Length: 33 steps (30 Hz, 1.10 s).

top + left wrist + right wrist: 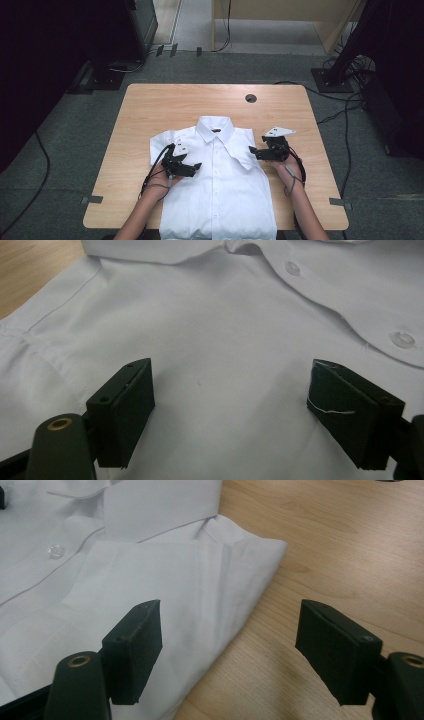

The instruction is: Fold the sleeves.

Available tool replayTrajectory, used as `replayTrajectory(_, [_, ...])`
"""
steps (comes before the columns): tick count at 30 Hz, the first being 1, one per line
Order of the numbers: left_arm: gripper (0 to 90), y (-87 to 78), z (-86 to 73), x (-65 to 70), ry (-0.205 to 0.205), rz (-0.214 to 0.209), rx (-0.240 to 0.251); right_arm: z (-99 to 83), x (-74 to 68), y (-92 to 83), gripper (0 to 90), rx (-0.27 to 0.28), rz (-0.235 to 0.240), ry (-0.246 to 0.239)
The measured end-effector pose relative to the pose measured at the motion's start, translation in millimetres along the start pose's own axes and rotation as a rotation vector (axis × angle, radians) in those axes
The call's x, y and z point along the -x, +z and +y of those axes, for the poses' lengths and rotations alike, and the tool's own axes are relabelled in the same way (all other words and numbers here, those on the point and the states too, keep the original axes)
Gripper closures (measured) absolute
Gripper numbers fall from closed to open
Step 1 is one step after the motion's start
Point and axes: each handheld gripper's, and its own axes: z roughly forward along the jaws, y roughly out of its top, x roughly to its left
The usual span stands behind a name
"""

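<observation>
On the wooden table (145, 107) lay a white shirt (220, 180), buttoned and folded, collar (215, 126) toward the far side; its near hem ran past the table's near edge and was cut off at the bottom of the high view. I could not tell how the sleeves were tucked beneath the folds.

Left gripper (192, 169) hovered over the shirt's left chest panel, jaws spread wide and holding nothing. Through the left gripper view I saw the same gripper (230, 415) with bare cloth between its pads and two buttons (403, 339) on the placket beyond; whether the pads touched the fabric I could not make out.

Right gripper (256, 152) sat at the shirt's right shoulder, also released, nothing between the jaws. From the right gripper view its gripper (230, 652) straddled the folded edge of the shoulder: one jaw over cloth, the other over bare wood. Contact with shirt or table was not clear to me.

Both forearms entered from the near edge, cropped at the frame. A round cable hole (251, 98) showed near the table's far edge. Dark surroundings to either side of the table were hard to read.
</observation>
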Motion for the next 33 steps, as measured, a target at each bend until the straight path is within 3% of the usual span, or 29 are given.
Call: replayTrajectory(33, [18.9, 0.0, 0.0, 0.0, 0.000, 0.000, 0.000, -14.5, 23.5, -7.9, 22.1, -0.026, -0.030, 0.030])
